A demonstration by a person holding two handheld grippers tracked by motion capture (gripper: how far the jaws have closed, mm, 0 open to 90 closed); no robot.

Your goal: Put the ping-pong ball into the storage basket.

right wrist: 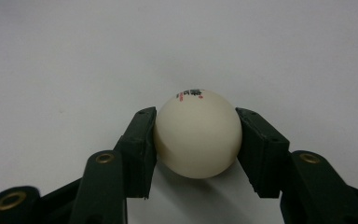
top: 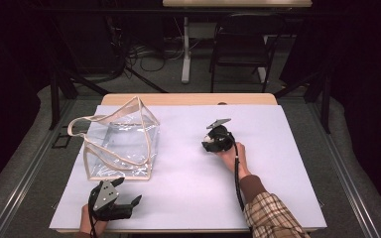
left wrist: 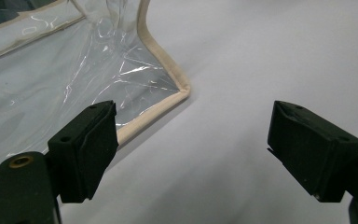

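A clear bag with beige trim stands on the white table, with the left gripper just beside it, jaws spread and empty. Right of centre, the right gripper pinches a white ball across its widest part. The ball looks light, smooth and thin-shelled, so a gentle squeeze there should hold it.

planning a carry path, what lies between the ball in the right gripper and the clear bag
Nothing: in the high view, only bare white table cover lies between the right gripper holding the ball and the clear bag.
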